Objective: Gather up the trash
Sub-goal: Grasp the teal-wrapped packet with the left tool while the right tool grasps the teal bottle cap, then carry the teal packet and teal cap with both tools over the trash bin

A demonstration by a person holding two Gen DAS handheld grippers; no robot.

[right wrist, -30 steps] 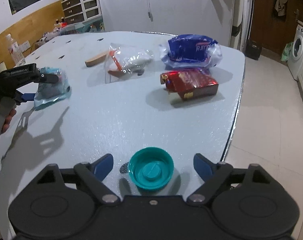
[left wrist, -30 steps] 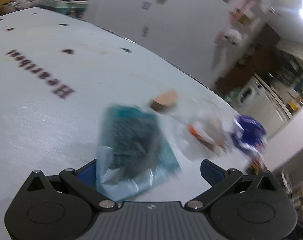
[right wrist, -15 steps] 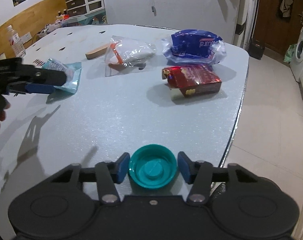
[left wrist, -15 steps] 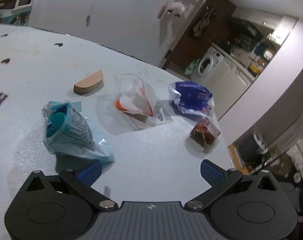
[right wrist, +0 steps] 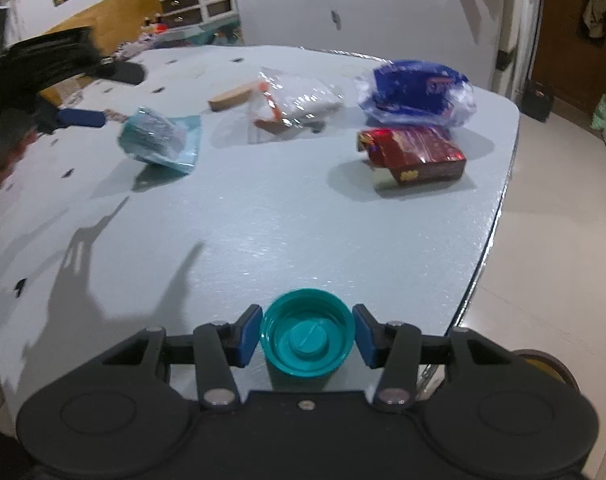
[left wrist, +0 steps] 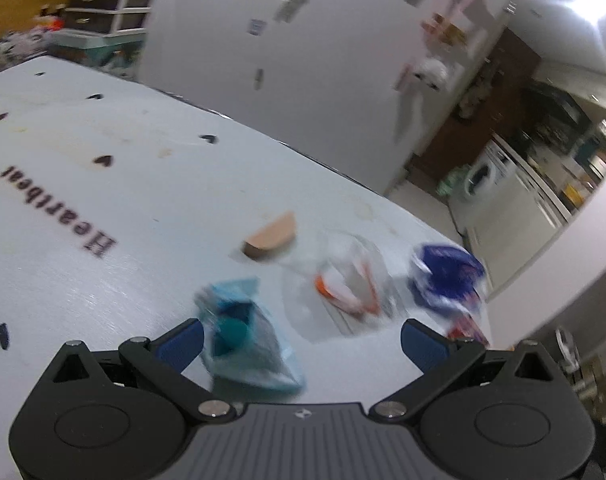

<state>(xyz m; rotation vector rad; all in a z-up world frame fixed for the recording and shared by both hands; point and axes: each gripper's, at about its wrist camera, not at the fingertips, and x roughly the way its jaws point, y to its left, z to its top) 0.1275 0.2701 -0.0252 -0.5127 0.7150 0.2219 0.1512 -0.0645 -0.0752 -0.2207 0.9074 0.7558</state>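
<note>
The table point(right wrist: 263, 216) carries one teal cap point(right wrist: 306, 334), one teal packet point(right wrist: 161, 140), one clear bag point(right wrist: 295, 100), one blue bag point(right wrist: 417, 92), one red box point(right wrist: 413, 154) and one wooden piece point(right wrist: 229, 98); two grippers show.

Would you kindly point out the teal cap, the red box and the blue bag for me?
teal cap point(right wrist: 306, 335): right wrist view, on the raised centre inside the cap.
red box point(right wrist: 417, 151): right wrist view, on its shiny top face.
blue bag point(right wrist: 413, 90): right wrist view, on the printed blue front.
</note>
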